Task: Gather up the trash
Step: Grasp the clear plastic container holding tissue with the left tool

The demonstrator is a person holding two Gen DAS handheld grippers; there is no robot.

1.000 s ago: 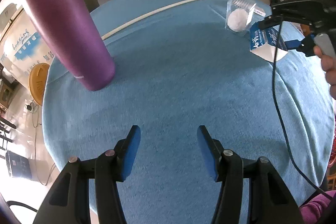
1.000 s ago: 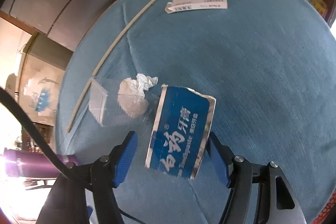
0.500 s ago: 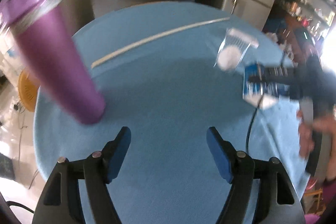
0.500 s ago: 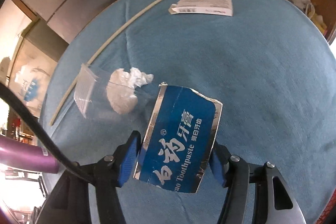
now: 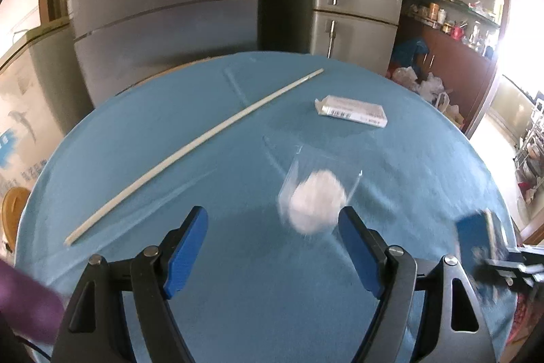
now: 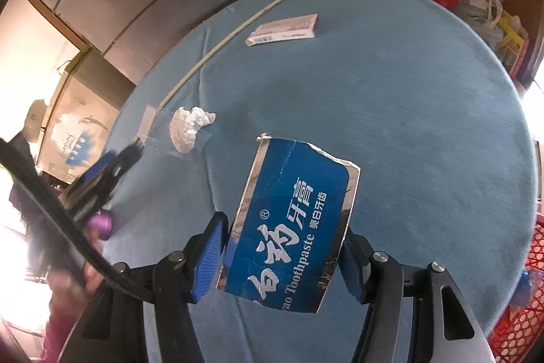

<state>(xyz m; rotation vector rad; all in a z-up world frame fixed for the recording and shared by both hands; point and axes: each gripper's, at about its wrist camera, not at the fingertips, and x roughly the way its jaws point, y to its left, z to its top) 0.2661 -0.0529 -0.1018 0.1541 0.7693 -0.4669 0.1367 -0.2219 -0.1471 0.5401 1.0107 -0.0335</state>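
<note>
A blue toothpaste box [image 6: 289,223] with white lettering and silver edges fills the lower centre; a crumpled white tissue [image 6: 188,128] lies at centre left on the plain blue tablecloth [image 6: 408,111].

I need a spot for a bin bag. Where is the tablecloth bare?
Bare: the right half of the tablecloth, past the white box. Crowded: the left, with the long stick, clear bag of tissue and left claw.

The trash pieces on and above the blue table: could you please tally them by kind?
Torn toothpaste box, held in the right gripper: 1
White carton: 1
Clear bag with crumpled tissue, ahead of the open left gripper: 1
Long pale stick: 1
Total: 4
</note>
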